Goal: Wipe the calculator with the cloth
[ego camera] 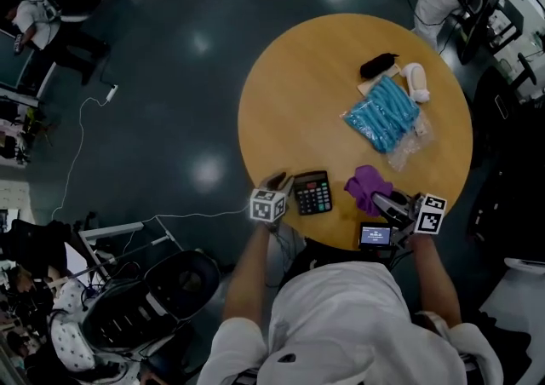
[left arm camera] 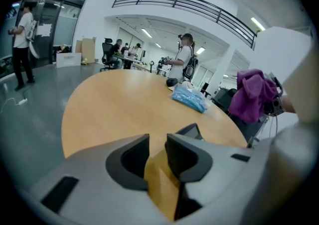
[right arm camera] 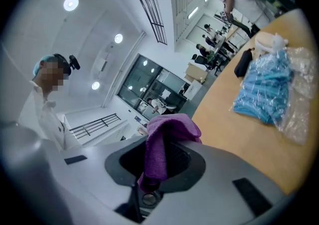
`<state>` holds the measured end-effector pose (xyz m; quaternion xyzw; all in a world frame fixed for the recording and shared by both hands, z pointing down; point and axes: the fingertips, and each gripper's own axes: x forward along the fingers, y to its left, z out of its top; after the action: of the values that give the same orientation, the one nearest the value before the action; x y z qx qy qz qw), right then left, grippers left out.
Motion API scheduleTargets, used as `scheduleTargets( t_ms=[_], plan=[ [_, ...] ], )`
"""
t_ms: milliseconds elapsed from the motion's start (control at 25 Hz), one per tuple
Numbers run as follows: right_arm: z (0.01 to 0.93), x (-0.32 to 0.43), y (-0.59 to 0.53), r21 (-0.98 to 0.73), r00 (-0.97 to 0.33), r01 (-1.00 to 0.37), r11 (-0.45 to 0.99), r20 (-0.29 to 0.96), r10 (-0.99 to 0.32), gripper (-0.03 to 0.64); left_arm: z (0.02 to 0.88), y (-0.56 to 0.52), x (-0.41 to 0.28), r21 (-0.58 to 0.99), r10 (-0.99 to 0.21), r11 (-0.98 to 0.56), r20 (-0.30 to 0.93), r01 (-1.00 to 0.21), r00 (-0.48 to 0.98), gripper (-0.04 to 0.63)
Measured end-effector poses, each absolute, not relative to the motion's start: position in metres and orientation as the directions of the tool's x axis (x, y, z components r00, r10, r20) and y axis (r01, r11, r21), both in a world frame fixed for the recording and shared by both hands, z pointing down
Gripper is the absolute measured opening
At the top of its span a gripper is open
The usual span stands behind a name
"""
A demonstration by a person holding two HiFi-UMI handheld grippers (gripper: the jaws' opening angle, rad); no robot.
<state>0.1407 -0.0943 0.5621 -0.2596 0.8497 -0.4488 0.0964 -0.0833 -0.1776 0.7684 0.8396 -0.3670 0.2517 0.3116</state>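
Note:
A black calculator point(ego camera: 312, 193) lies flat near the front edge of the round wooden table point(ego camera: 298, 85). My left gripper point(ego camera: 278, 184) rests at its left side, jaws narrowly open with only bare tabletop between them point(left arm camera: 157, 148). In the left gripper view a corner of the calculator point(left arm camera: 191, 130) peeks past the right jaw. My right gripper point(ego camera: 390, 203) is shut on a purple cloth point(ego camera: 366, 186), held just right of the calculator and lifted off the table. The cloth point(right arm camera: 167, 130) drapes out from between the jaws of the right gripper point(right arm camera: 158, 157). From the left gripper view the cloth point(left arm camera: 253, 93) hangs in the air.
A clear bag of blue items point(ego camera: 387, 113), a black pouch point(ego camera: 378, 64) and a white object point(ego camera: 416, 81) sit at the table's far right. A black chair point(ego camera: 157, 302) stands at my left on the dark floor. People stand far off across the room.

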Motion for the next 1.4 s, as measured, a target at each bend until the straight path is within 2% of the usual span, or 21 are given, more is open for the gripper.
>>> scheduleTargets(
  t_ms=[160,240,440,560,640,800,1080,1400],
  plan=[
    [0.540,0.141,-0.097,-0.677,-0.797,-0.497,0.543,0.109,-0.594,0.071,0.734,-0.186,-0.116,0.267,-0.602,-0.455,0.611,-0.850,0.514,0.099],
    [0.524,0.139,-0.097,-0.595,-0.768,-0.562,0.575,0.117,-0.629,0.071,0.699,-0.190,-0.129,0.198,-0.684,-0.435,0.563,-0.879,0.465,0.016],
    [0.469,0.129,-0.092,-0.345,-0.670,-0.718,0.604,0.111,-0.734,0.071,0.565,-0.177,-0.123,0.005,-0.859,-0.390,0.357,-0.921,0.366,0.008],
    [0.436,0.121,-0.089,-0.241,-0.588,-0.795,0.557,0.078,-0.805,0.071,0.489,-0.150,-0.102,0.014,-0.916,-0.338,0.222,-0.941,0.333,0.008],
    [0.425,0.116,-0.083,-0.206,-0.544,-0.828,0.522,0.067,-0.837,0.071,0.468,-0.128,-0.086,0.071,-0.925,-0.328,0.178,-0.942,0.336,0.008],
    [0.434,0.111,-0.072,-0.179,-0.496,-0.862,0.474,0.103,-0.862,0.071,0.470,-0.099,-0.056,0.147,-0.920,-0.329,0.174,-0.933,0.352,0.008],
    [0.455,0.102,-0.059,-0.160,-0.502,-0.863,0.478,0.170,-0.848,0.071,0.475,-0.076,-0.041,0.145,-0.886,-0.395,0.203,-0.907,0.418,0.008],
    [0.447,0.100,-0.052,-0.134,-0.537,-0.843,0.521,0.136,-0.833,0.069,0.474,-0.069,-0.041,0.141,-0.895,-0.382,0.189,-0.913,0.404,0.008]
  ],
)
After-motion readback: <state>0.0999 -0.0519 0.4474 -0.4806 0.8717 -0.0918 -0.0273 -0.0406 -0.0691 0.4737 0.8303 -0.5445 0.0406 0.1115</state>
